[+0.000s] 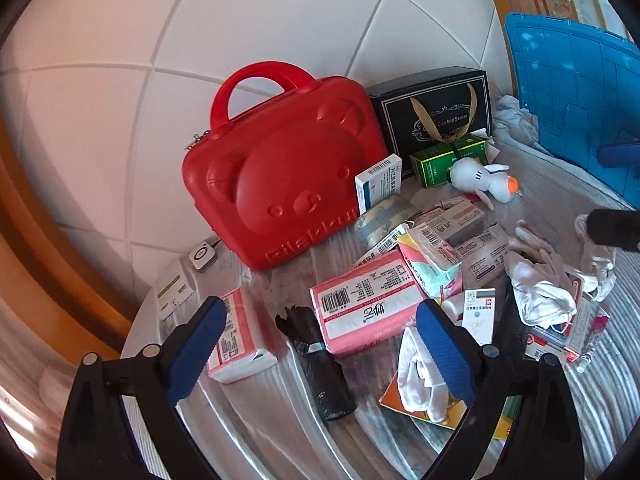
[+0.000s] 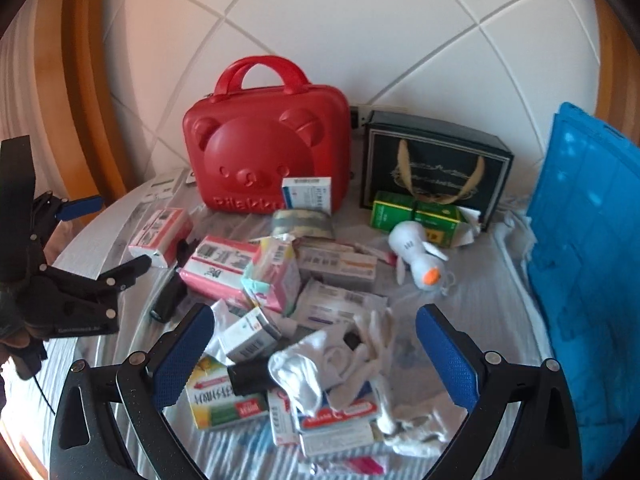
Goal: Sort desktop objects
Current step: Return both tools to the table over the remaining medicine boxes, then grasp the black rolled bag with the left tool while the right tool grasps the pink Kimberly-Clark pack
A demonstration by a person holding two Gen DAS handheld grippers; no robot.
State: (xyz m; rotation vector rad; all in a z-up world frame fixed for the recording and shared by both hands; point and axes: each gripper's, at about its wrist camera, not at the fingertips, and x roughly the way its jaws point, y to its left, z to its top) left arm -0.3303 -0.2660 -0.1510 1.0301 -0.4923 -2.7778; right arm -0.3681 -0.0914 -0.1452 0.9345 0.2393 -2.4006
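Note:
A heap of medicine boxes [image 1: 476, 256], pink tissue packs [image 1: 364, 304] and white cloth gloves [image 2: 320, 364] covers the round table. My left gripper [image 1: 320, 344] is open above a black rolled bag [image 1: 320, 372], with a second pink tissue pack [image 1: 240, 336] beside its left finger. My right gripper [image 2: 316, 356] is open over the white gloves and a yellow box [image 2: 216, 400]. In the right wrist view the left gripper [image 2: 120, 232] shows at the left edge, open, held by a hand.
A red bear-face case [image 1: 280, 176] stands upright at the back against the white padded wall. Right of it are a black gift box [image 1: 436, 112], a green box [image 1: 444, 164] and a white plush duck [image 1: 484, 184]. A blue plastic panel [image 2: 588, 240] stands on the right.

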